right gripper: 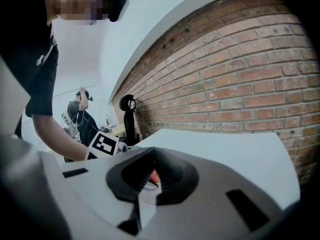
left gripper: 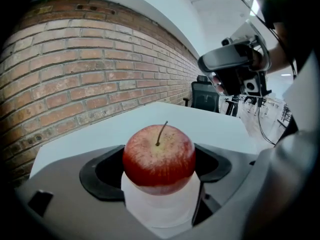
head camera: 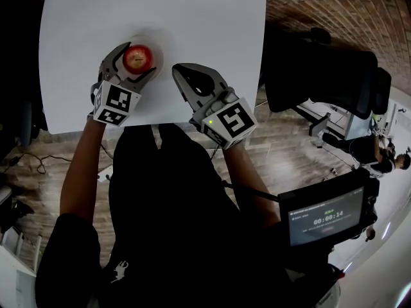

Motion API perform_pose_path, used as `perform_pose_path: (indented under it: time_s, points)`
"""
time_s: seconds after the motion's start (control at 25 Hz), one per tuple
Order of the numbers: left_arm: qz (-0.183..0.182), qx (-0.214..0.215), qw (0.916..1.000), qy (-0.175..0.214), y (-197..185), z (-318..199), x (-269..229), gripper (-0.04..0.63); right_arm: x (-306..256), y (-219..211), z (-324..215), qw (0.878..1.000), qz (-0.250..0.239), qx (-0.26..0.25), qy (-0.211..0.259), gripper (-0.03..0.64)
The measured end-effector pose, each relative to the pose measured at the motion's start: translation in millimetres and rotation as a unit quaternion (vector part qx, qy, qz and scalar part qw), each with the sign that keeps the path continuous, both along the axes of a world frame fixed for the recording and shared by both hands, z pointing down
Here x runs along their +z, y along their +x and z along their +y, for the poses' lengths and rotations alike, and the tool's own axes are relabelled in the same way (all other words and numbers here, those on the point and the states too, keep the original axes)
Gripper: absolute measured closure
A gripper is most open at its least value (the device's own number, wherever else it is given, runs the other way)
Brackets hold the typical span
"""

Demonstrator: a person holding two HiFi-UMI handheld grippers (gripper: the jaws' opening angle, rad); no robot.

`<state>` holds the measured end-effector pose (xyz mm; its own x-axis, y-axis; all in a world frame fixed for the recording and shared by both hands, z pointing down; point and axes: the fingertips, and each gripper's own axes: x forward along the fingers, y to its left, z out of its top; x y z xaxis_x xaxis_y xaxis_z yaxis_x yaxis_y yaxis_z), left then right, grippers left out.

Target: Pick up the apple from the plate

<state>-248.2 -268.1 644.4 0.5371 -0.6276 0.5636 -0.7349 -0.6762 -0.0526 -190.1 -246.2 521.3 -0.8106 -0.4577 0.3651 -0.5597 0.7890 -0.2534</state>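
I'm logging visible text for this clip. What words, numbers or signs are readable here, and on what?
"00:00:14": on the dark rectangular screen, lower right in the head view.
Smaller lines above that timer: too blurred to read.
Small white logo on the person's dark clothing: too small to read.
Black-and-white square markers on the gripper cubes: patterns, no words.

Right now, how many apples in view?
1. The apple sits near the white table's front edge, between the left gripper's jaws. The right gripper covers some tabletop, so a hidden one can't be fully ruled out.
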Motion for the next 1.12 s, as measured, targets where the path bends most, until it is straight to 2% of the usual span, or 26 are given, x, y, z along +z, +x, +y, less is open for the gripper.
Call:
perform_pose_path:
  time_s: [0.12,0.32,0.48,1.12]
  points:
    - [0.000,-0.007,1.0000,0.004,-2.7,1.2,-8.4,0.179,-3.4,-2.8,0.5,1.000,0.001,-0.004,0.001,0.614]
    - [-0.001,-0.023,0.9996,0.015,-5.5,7.1,-31.8,0.179,-27.7,-9.8,7.5,0.999,-0.030,-0.022,0.021,0.614]
    - [-0.004,-0.031,0.9993,0.019,-11.2,11.2,-47.8,0.179,-36.8,-15.4,9.1,0.999,-0.029,-0.028,0.027,0.614]
    - [-0.006,-0.049,0.9971,0.058,3.7,26.2,-108.5,0.179,-76.2,-7.7,16.2,0.995,-0.060,-0.036,0.066,0.614]
